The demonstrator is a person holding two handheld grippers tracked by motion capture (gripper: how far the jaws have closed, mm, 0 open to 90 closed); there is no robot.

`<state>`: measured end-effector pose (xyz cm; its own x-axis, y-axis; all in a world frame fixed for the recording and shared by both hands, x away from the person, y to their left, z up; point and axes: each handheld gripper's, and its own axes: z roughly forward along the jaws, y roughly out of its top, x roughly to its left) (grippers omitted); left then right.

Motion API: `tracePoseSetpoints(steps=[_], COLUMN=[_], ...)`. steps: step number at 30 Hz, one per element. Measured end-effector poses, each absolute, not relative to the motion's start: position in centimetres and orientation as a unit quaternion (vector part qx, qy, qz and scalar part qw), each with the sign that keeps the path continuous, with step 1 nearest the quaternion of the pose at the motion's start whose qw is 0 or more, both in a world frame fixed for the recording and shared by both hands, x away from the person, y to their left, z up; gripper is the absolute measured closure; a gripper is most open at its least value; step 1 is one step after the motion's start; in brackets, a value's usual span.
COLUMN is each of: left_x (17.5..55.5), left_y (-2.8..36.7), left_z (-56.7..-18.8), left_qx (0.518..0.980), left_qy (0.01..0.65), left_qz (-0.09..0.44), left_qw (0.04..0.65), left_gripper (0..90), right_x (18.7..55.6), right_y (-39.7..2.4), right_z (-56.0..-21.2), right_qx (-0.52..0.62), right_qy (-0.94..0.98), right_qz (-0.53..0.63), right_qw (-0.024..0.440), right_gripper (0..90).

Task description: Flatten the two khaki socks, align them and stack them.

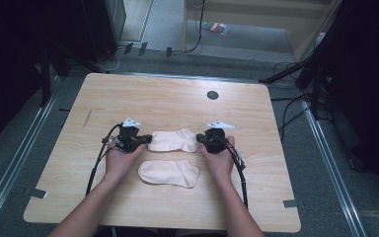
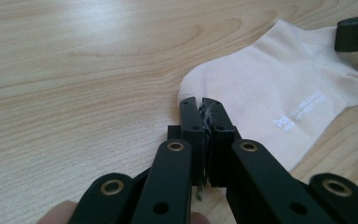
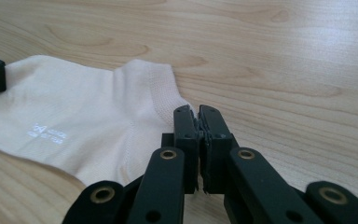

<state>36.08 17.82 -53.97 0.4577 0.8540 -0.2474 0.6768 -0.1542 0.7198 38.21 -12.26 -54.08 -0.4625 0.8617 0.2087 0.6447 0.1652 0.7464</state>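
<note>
Socks: two, pale pink. One sock lies at 12 o'clock of the other sock. Grippers: two, left gripper at 9 o'clock, right gripper at 3 o'clock.

light wooden table, dark round grommet, perhaps coloured packets on floor

The far sock is a pale peach ankle sock that lies flat and stretched sideways on the worktop, one end at each pair of tongs. Small white print marks its sole, and its ribbed cuff faces the right side. The near sock, of the same colour, lies flat just beside it, apart from it.
</note>
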Motion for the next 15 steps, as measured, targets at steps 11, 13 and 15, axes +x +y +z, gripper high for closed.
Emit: tracePoseSetpoints(steps=[11,13,15], left_x=[34.8,34.3,34.0], left_y=[19.3,19.6,19.7], left_z=[-51.7,-51.1,-50.9], left_qx=[0.742,0.742,0.741], left_qy=[0.492,0.487,0.484], left_qz=[0.105,0.105,0.105], left_qw=[0.443,0.449,0.453], left_gripper=[89.6,89.6,89.6], right_x=[36.2,35.6,35.1], right_y=[-12.7,-12.8,-12.8], right_z=[-51.3,-50.6,-50.2], right_qx=[0.484,0.481,0.48], right_qy=[0.743,0.742,0.74], right_qz=[0.441,0.446,0.451], right_qw=[0.138,0.139,0.135], right_gripper=[87.7,87.8,87.8])
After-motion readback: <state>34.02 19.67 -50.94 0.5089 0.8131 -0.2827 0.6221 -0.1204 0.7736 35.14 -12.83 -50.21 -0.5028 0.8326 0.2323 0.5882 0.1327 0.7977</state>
